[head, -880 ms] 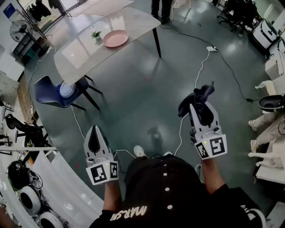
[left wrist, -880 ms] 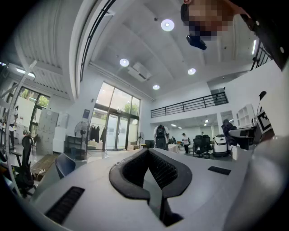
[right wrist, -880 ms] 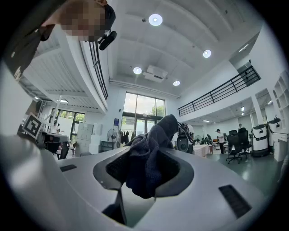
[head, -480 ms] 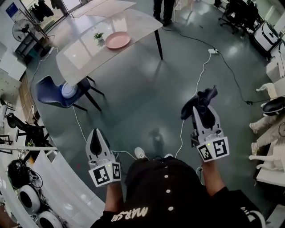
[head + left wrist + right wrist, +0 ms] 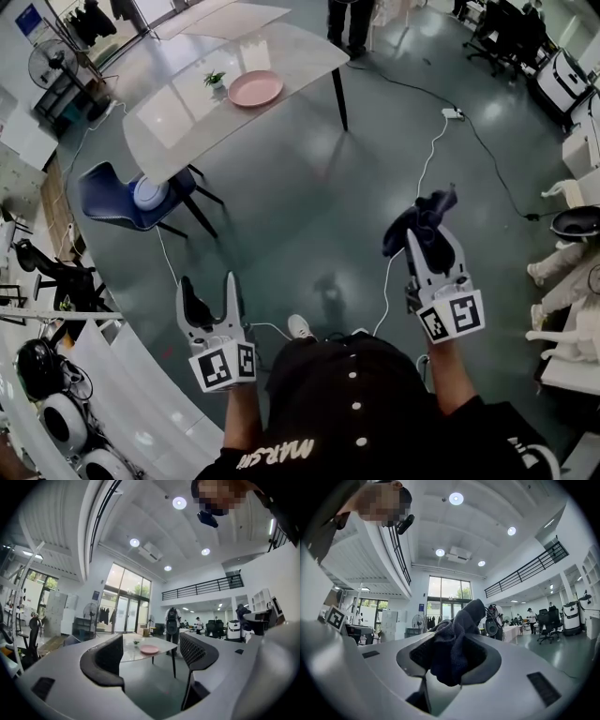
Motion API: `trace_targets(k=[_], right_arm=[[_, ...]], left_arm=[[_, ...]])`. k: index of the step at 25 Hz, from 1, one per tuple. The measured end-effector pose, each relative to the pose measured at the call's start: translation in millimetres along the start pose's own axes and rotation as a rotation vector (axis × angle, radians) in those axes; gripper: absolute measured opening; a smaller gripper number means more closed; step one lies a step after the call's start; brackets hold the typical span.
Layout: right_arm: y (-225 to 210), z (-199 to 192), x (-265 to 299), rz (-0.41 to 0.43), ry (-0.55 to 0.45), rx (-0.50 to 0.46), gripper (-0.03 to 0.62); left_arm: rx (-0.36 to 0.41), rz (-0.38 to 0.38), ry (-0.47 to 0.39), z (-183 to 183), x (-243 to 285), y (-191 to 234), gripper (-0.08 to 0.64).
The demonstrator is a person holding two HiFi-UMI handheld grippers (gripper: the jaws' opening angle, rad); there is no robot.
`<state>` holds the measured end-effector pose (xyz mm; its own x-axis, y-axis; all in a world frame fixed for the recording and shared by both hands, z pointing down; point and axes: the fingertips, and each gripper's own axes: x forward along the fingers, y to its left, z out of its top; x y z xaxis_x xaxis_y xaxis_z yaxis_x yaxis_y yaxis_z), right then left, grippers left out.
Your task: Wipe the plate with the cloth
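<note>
A pink plate [image 5: 255,89] lies on a pale table [image 5: 169,112] far ahead across the floor, next to a small potted plant [image 5: 217,81]. My left gripper [image 5: 208,284] is held level over the floor, well short of the table, open with nothing between its jaws. In the left gripper view the pink plate [image 5: 150,649] shows far off through the gap of that gripper [image 5: 152,660]. My right gripper [image 5: 429,236] is shut on a dark blue cloth [image 5: 417,217], which bunches out past the fingertips. The cloth [image 5: 452,644] fills the jaws of the right gripper [image 5: 450,657].
A blue chair [image 5: 108,199] holding a white object [image 5: 148,192] stands left of the table. White cables and a power strip [image 5: 452,113] run over the grey floor. A person [image 5: 347,19] stands beyond the table. Office chairs and robots line the right side.
The left gripper's jaws have opened from shut to wide apart. The right gripper keeps its hold on the cloth. The view has shifted slightly toward the table.
</note>
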<state>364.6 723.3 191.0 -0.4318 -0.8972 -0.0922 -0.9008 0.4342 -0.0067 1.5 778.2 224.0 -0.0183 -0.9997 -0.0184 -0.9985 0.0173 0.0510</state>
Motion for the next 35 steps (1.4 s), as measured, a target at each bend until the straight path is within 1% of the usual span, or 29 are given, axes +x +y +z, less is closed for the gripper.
trace_targets(k=[2, 10, 19, 23, 28, 35], right_arm=[[3, 1, 5, -0.009, 0.002, -0.003, 0.141], [27, -4, 39, -0.047, -0.003, -0.012, 0.141], [52, -8, 57, -0.099, -0.011, -0.007, 0.141], [57, -13, 63, -0.101, -0.001, 0.001, 0.141], [53, -17, 78, -0.088, 0.004, 0.002, 0.141], [34, -26, 125, -0.064, -0.005, 0.021, 0.141]], left_arm=[[0.009, -0.023, -0.001, 1, 4, 2, 0.380], [0.010, -0.110, 0.027, -6, 32, 33, 0.379], [0.032, -0.160, 0.031, -6, 50, 67, 0.379], [0.037, -0.163, 0.021, -4, 58, 75, 0.379], [0.028, -0.151, 0.015, -7, 71, 74, 0.379], [0.030, -0.131, 0.032, -11, 109, 72, 0.379]])
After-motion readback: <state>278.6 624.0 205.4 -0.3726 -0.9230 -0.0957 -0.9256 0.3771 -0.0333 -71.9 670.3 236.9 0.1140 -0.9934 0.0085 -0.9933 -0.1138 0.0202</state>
